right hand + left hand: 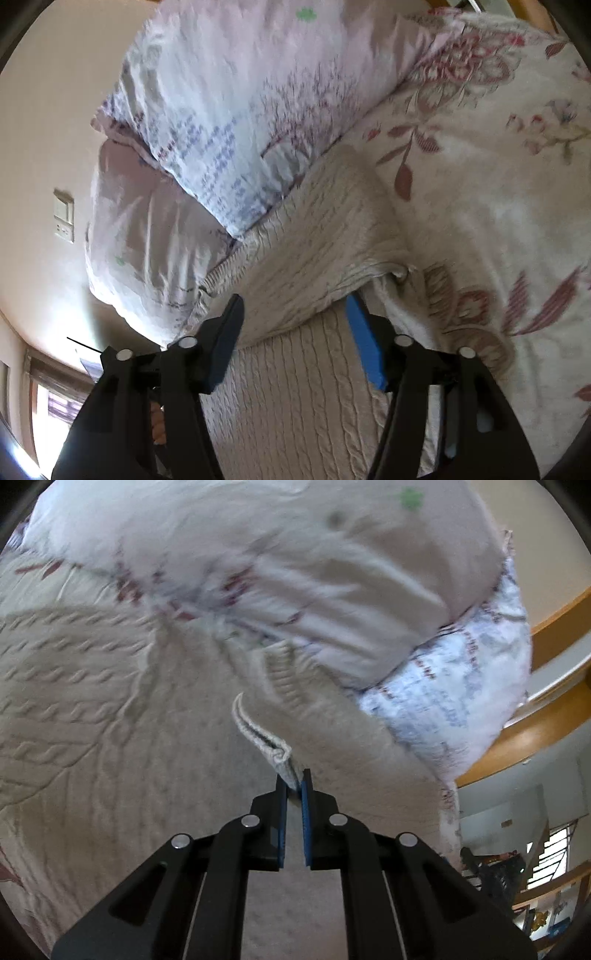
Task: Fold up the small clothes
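A cream cable-knit sweater (92, 709) lies spread on the bed. My left gripper (294, 779) is shut on its ribbed edge (258, 734), which rises in a pinched fold to the blue pads. In the right wrist view the same sweater (306, 243) lies partly folded over itself. My right gripper (295, 317) is open, its fingers either side of the folded edge, the right pad (364, 343) close under the fold.
Two pillows (332, 590) lie against the sweater's far side; they also show in the right wrist view (221, 122). A floral bedsheet (498, 166) covers the bed. A wooden bed frame (554, 716) runs at the right. A wall with a switch plate (63, 216) is at the left.
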`<action>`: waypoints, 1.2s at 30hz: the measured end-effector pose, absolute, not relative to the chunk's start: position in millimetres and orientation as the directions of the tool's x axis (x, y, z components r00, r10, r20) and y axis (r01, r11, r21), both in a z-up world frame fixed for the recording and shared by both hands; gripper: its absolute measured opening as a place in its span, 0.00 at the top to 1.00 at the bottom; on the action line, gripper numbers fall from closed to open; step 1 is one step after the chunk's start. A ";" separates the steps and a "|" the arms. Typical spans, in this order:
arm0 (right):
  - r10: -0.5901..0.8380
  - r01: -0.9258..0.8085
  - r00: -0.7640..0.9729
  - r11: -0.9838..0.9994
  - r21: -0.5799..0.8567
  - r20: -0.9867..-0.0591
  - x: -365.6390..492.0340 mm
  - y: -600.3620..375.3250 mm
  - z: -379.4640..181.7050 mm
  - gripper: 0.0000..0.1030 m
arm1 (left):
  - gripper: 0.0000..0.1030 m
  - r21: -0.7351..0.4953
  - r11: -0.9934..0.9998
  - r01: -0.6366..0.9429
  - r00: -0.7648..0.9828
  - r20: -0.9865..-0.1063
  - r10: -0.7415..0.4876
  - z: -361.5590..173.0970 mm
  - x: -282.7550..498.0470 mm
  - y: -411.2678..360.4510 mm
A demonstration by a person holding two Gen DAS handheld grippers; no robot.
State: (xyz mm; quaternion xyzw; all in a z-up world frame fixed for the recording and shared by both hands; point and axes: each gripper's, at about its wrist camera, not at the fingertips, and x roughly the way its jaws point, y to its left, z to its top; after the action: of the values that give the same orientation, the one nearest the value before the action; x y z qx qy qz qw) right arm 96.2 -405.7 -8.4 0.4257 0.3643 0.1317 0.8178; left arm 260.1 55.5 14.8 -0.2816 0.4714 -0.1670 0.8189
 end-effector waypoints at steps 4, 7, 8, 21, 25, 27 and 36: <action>0.469 0.166 0.688 0.641 0.749 -0.553 107.3 -397.9 -13.2 0.56 | 0.93 -0.616 0.788 0.004 0.485 -0.688 -0.540 4.4 255.9 60.9; 0.404 0.228 0.715 0.638 0.736 -0.571 110.7 -403.4 -15.8 0.63 | 0.93 -0.591 0.806 0.030 0.488 -0.695 -0.528 4.3 257.3 59.8; 0.379 0.238 0.727 0.644 0.727 -0.573 112.0 -405.5 -15.7 0.75 | 0.93 -0.574 0.817 0.047 0.491 -0.699 -0.519 5.2 258.2 57.3; 0.272 0.265 0.737 0.726 0.635 -0.619 105.6 -401.7 -16.7 0.79 | 0.78 -0.587 0.809 0.028 0.493 -0.696 -0.522 -2.2 244.2 67.1; 0.297 0.215 0.744 0.741 0.636 -0.598 95.6 -397.3 -10.9 0.47 | 0.53 -0.631 0.774 0.038 0.533 -0.643 -0.550 12.0 215.9 104.0; 0.315 0.166 0.752 0.759 0.629 -0.578 89.9 -391.7 -6.8 0.38 | 0.51 -0.635 0.772 0.022 0.563 -0.630 -0.535 16.5 202.4 127.3; 0.473 -0.086 0.715 0.790 0.607 -0.515 88.5 -345.7 -10.9 0.37 | 0.53 -0.640 0.713 -0.285 0.679 -0.660 -0.321 8.3 153.3 259.9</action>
State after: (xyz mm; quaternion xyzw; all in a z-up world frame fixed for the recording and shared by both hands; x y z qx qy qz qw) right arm 88.5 -345.7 -10.9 0.2828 0.3425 0.1584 0.8818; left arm 153.3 259.9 8.3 -0.3784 0.4004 -0.0110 0.8345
